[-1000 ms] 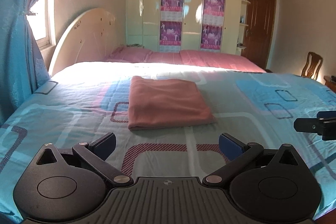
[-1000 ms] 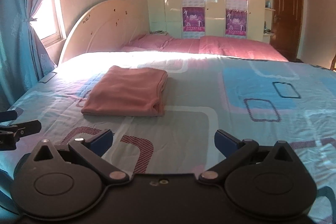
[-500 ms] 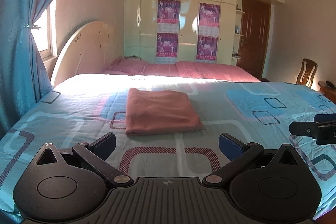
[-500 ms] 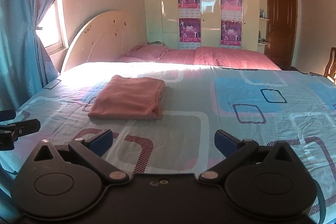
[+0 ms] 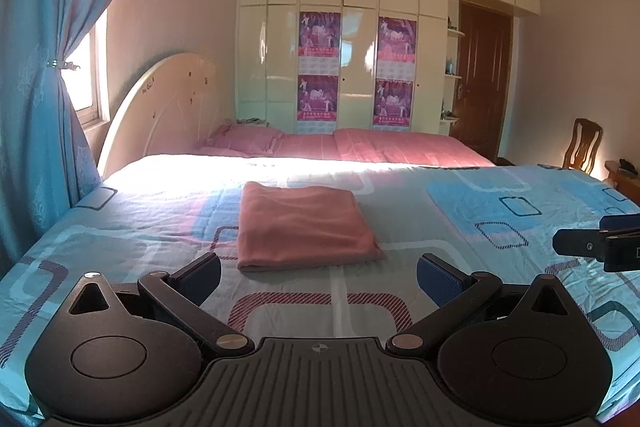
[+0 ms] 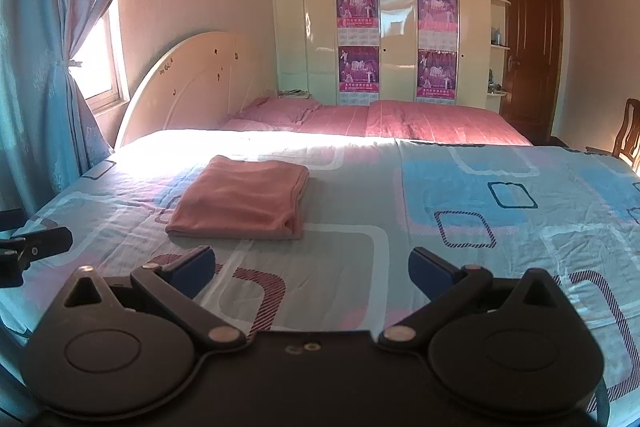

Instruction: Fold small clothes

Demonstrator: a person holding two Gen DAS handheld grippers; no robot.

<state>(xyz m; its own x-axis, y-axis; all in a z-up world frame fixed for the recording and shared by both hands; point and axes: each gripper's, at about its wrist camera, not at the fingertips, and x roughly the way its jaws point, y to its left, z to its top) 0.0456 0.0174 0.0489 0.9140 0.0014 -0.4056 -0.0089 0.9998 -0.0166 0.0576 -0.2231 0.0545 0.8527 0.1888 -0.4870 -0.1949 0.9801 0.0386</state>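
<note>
We held the left gripper [image 5: 318, 277] and right gripper [image 6: 311, 269] spread wide, empty. The folded pink cloth [image 5: 302, 227] lay just beyond our jaws; it looked soft, light and floppy, best pinched at its corners.

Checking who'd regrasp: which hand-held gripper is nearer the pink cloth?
Left, slightly. The left hand-held gripper faces the pink cloth straight on; the right hand-held gripper sits off to the cloth's right. Both open, touching nothing.
</note>
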